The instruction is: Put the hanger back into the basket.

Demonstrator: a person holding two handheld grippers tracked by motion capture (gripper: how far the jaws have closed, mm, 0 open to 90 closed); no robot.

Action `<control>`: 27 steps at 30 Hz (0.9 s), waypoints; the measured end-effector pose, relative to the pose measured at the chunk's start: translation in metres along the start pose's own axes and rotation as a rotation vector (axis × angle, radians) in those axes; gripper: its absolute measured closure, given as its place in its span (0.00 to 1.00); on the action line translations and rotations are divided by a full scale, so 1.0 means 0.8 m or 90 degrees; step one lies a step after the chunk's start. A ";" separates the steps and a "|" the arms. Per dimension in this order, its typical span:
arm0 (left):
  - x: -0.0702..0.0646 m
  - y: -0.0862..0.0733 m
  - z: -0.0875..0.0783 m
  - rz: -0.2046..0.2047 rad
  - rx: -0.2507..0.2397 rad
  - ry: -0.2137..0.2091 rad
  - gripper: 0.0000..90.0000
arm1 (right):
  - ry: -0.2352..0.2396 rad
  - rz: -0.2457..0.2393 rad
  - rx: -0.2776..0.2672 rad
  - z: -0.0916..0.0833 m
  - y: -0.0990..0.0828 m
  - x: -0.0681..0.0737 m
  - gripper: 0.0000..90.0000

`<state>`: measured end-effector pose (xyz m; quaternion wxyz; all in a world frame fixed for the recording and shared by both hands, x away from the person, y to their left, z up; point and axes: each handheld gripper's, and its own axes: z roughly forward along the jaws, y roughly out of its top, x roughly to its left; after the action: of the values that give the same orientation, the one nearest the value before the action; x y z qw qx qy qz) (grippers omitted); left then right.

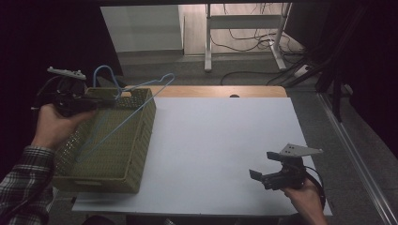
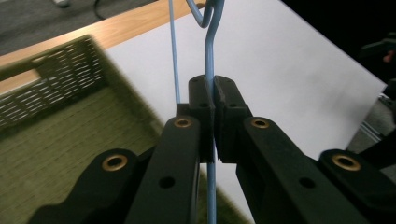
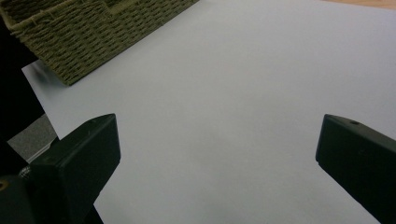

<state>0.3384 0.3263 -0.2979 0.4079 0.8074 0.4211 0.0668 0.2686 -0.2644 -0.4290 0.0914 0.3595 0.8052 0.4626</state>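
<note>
At the upper left of the high view, the left gripper (image 1: pixel 109 100) has its fingers (image 2: pixel 201 109) clamped on the light-blue wire clothes hanger (image 1: pixel 123 115), whose long axis slants down into the otherwise empty olive-green woven basket (image 1: pixel 141 140). At the lower right, the right gripper (image 1: pixel 258 173) hovers over the white bench (image 1: pixel 216 140), well apart from the hanger, fingers wide and holding nothing.

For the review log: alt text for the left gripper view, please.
The left gripper, its black jaws shut, clamps a thin blue wire hanger. Behind lie an olive woven basket and a white tabletop.
</note>
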 end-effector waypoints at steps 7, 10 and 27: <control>0.038 -0.023 -0.013 -0.017 0.001 0.031 0.97 | -0.005 0.007 0.007 0.002 -0.004 -0.004 0.00; 0.052 -0.035 -0.019 -0.021 -0.002 0.037 0.97 | -0.007 0.008 0.009 0.002 -0.005 -0.005 0.00; 0.105 -0.102 -0.002 -0.047 -0.009 0.050 0.97 | -0.015 0.014 0.018 0.006 -0.008 -0.007 0.00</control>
<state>0.3401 0.4150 -0.3749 0.3987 0.7851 0.4659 0.0866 0.2716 -0.2668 -0.4381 0.0909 0.3753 0.8066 0.4475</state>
